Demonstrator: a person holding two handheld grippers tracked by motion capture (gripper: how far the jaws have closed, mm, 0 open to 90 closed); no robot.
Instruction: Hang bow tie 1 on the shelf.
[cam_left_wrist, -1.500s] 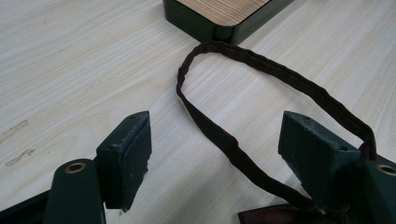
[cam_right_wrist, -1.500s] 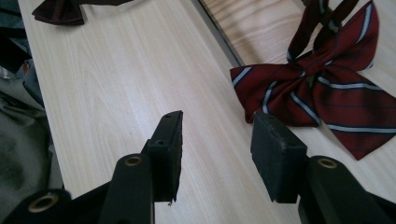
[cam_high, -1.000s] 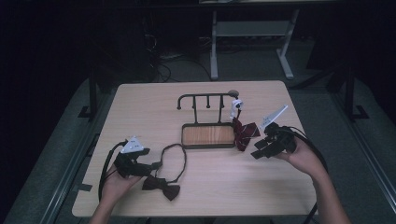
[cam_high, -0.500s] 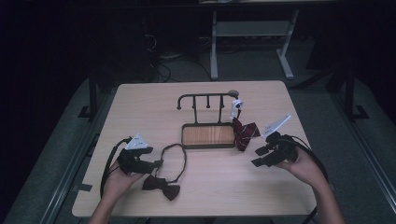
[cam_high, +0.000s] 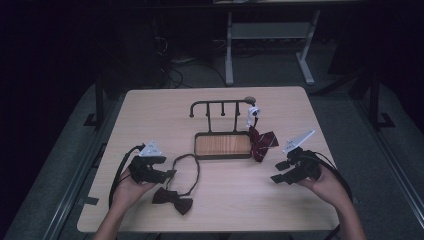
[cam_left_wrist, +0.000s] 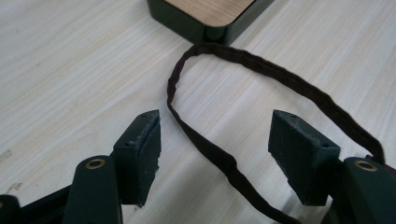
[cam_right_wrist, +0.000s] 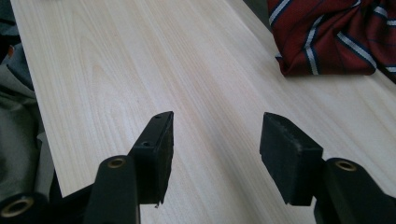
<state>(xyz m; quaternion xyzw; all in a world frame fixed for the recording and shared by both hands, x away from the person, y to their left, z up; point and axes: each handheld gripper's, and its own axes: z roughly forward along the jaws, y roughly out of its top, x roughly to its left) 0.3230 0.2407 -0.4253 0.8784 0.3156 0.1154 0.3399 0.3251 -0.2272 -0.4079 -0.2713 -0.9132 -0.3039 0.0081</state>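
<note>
Straddling the bow tie strap (cam_left_wrist: 210, 154), left claw (cam_left_wrist: 215, 140) gapes, closing; right claw (cam_right_wrist: 215, 140) gapes, widening.

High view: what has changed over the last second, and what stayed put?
The right tool drew back from the striped bow tie toward the near table edge, its jaws opening further with nothing between them. The left tool barely moved; its jaws closed a little around the strap of the dark bow tie without gripping it. Both ties and the rack stayed put.
</note>
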